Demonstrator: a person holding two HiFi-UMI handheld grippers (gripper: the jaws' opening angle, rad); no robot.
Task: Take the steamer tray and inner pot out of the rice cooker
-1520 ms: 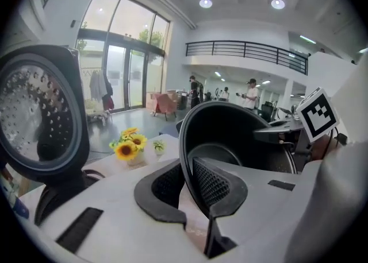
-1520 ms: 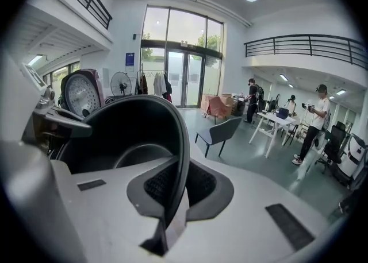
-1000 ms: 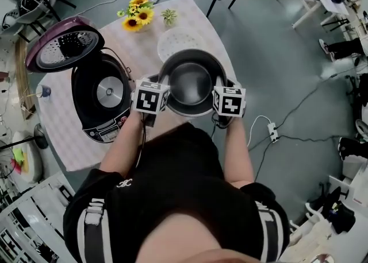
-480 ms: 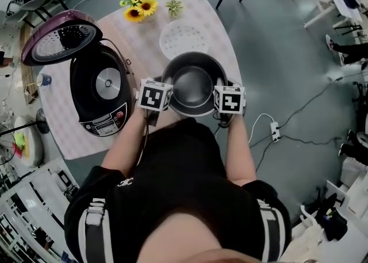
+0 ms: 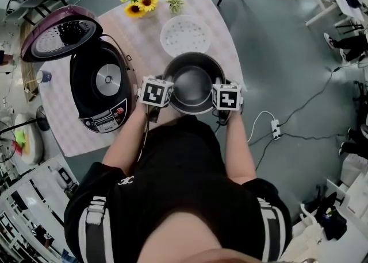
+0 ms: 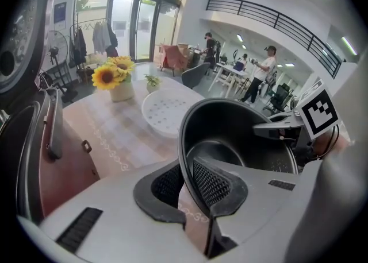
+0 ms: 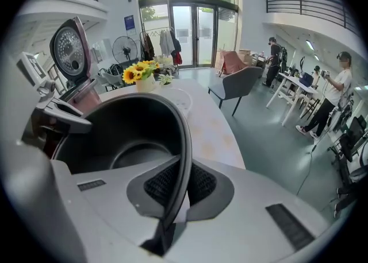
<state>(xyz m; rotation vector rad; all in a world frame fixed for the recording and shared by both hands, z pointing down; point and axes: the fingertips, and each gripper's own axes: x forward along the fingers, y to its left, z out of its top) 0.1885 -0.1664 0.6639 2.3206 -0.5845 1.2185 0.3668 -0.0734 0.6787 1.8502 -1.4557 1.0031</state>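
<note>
- Pinching the left rim of the inner pot (image 5: 192, 84) in the left gripper (image 6: 192, 186), with the wall clamped between both pads.
- Clamping the opposite rim the same way in the right gripper (image 7: 179, 186), with the bowl hanging between the two pairs of jaws.
- Sinking toward the table (image 5: 144, 38) over the last second, and looking slightly smaller from above than before.
- Lying just beyond the jaws: the steamer tray (image 5: 185, 35), already out.
- Standing outside the left jaws: the rice cooker (image 5: 103, 86), lid up and cavity bare.
- Probably nearing the finish, with only setting down and letting go remaining; touchdown not yet discernible.

Head view overhead; gripper views close, share inner pot (image 5: 192, 85)
</note>
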